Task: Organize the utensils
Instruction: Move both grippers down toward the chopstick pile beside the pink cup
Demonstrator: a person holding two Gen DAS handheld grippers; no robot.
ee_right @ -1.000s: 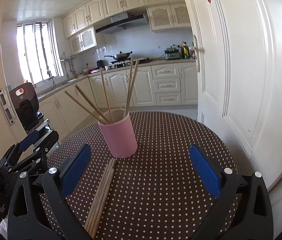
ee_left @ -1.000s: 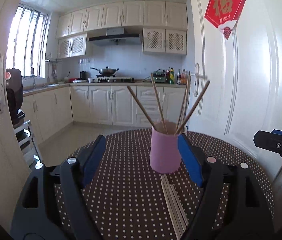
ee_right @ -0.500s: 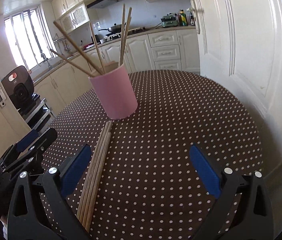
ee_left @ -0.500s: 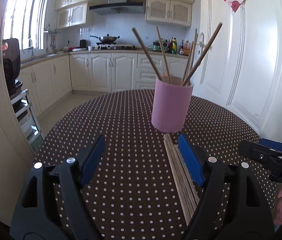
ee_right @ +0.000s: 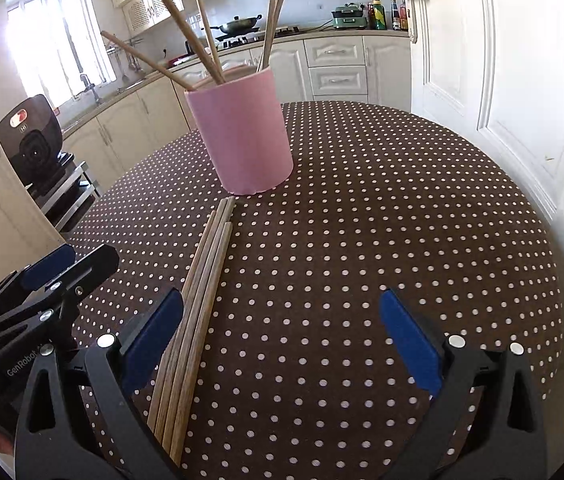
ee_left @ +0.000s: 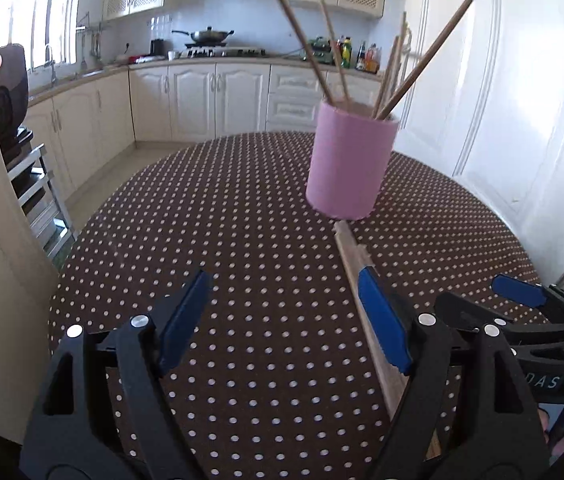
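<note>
Left wrist view: the left claw (ee_left: 282, 312) hangs over the brown polka-dot worktop (ee_left: 242, 240) with its blue pads spread wide and nothing between them. Ahead and slightly right stands a pink holder (ee_left: 347, 162), upright, with several wooden chopsticks (ee_left: 305, 50) fanning out of it. A bundle of loose chopsticks (ee_left: 351, 250) lies flat on the cloth, one end just at the holder's base, the rest running under the claw's right pad. The right claw (ee_left: 517, 292) shows at the right edge.

Right wrist view: the right claw (ee_right: 282, 334) is also spread wide and empty. The loose chopsticks (ee_right: 206, 280) lie beside its left pad, stretching to the pink holder (ee_right: 246, 136). The left claw (ee_right: 70, 264) sits at the left edge.
</note>
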